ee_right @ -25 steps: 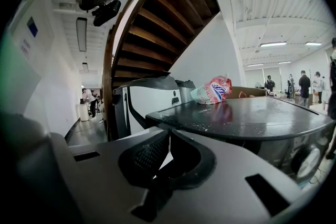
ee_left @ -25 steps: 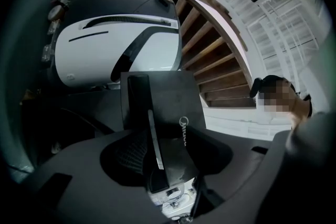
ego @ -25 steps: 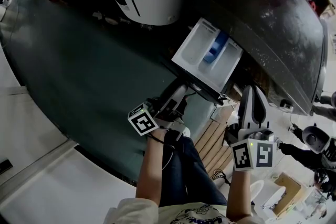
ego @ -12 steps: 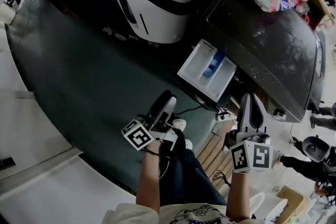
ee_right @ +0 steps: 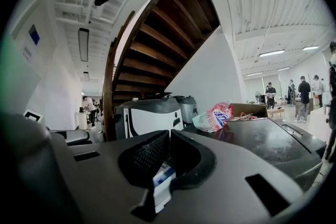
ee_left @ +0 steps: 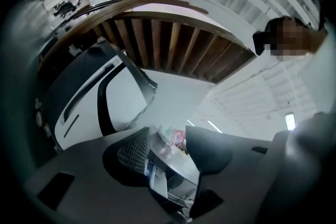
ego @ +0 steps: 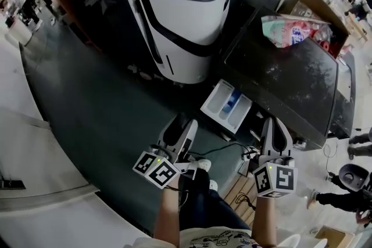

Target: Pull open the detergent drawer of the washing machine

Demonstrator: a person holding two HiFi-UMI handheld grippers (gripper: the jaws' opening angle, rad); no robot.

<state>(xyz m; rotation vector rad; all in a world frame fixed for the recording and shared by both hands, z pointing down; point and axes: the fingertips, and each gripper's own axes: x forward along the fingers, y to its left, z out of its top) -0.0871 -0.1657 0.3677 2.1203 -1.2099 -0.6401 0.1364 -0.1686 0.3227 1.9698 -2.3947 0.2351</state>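
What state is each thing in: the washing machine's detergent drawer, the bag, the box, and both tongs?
White plastic detergent drawer with blue insert: pulled open from the dark washing machine.
Pink plastic bag: lying on the machine's top.
Brown cardboard box: open at the top.
Left tongs: apart, just closed slightly, holding nothing.
Right tongs: together, holding nothing.
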